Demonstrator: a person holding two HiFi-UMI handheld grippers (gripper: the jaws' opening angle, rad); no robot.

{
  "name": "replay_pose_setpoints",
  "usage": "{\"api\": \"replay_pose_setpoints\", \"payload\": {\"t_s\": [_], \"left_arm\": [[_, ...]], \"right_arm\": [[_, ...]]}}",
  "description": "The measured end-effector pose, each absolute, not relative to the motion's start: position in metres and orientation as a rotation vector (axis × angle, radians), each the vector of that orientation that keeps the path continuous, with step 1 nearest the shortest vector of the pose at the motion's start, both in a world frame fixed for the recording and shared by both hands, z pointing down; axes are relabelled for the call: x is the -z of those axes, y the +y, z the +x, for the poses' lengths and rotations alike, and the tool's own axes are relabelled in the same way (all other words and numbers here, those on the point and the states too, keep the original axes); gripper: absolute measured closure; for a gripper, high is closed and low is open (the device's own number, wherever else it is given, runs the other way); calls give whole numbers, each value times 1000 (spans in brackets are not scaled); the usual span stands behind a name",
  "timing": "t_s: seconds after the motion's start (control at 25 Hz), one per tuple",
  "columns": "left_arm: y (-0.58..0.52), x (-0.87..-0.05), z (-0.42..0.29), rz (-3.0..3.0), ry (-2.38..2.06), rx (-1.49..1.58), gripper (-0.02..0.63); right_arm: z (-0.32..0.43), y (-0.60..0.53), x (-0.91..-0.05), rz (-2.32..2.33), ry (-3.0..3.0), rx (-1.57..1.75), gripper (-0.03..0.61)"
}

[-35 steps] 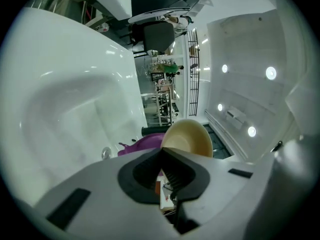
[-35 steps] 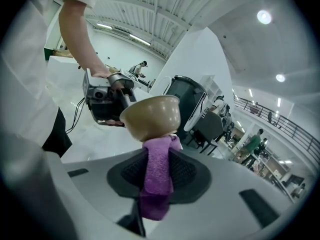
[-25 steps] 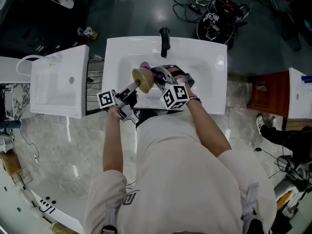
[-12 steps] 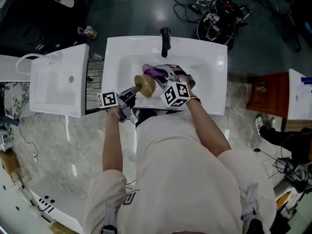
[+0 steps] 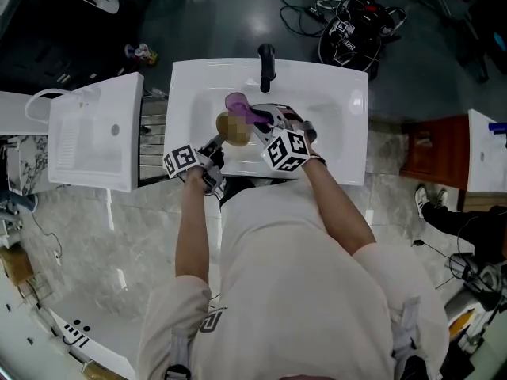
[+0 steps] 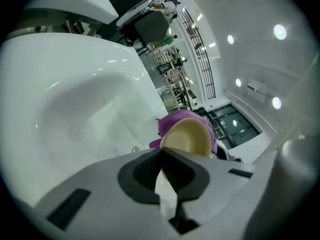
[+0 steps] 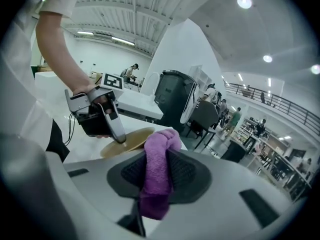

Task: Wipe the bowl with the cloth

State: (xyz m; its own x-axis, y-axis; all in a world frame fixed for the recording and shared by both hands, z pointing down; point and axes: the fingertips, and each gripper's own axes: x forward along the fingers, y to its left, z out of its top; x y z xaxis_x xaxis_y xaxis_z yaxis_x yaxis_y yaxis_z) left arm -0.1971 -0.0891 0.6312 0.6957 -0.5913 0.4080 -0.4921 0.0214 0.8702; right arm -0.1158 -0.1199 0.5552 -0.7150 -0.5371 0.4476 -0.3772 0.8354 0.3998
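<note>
A tan bowl (image 5: pixel 231 127) hangs tilted over the white sink (image 5: pixel 337 93). My left gripper (image 5: pixel 215 145) is shut on its near rim. In the left gripper view the bowl (image 6: pixel 188 136) rises from my jaws (image 6: pixel 161 156) with its hollow towards the camera. A purple cloth (image 5: pixel 238 103) lies against the bowl's far side, and my right gripper (image 5: pixel 261 117) is shut on it. In the right gripper view the cloth (image 7: pixel 157 169) hangs between the pads and touches the bowl (image 7: pixel 127 141), which the left gripper (image 7: pixel 100 119) holds by the edge.
A black faucet (image 5: pixel 267 66) stands at the sink's back rim. A second white washbasin unit (image 5: pixel 95 129) sits to the left. A black bag with cables (image 5: pixel 352 34) lies on the floor beyond. A wooden cabinet (image 5: pixel 436 153) is at right.
The left gripper has carried the bowl farther over the basin and turned it. The cloth has slid from the bowl's right side to its far upper edge.
</note>
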Motion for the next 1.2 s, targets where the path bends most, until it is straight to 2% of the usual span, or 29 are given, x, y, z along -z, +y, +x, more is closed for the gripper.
{"api": "replay_pose_setpoints", "payload": {"t_s": [0.36, 0.72, 1.04, 1.2], "left_arm": [[-112, -619, -228, 1494, -1050, 321, 601], [-127, -602, -227, 1455, -1059, 467, 601], [-136, -601, -231, 1606, -1329, 213, 601], [-124, -593, -204, 1731, -1408, 25, 601]], "right_arm": [[-129, -103, -558, 555, -2464, 425, 489], [-142, -76, -576, 349, -2443, 447, 489], [-150, -77, -560, 356, -2507, 432, 489], [-146, -90, -559, 460, -2466, 432, 489]]}}
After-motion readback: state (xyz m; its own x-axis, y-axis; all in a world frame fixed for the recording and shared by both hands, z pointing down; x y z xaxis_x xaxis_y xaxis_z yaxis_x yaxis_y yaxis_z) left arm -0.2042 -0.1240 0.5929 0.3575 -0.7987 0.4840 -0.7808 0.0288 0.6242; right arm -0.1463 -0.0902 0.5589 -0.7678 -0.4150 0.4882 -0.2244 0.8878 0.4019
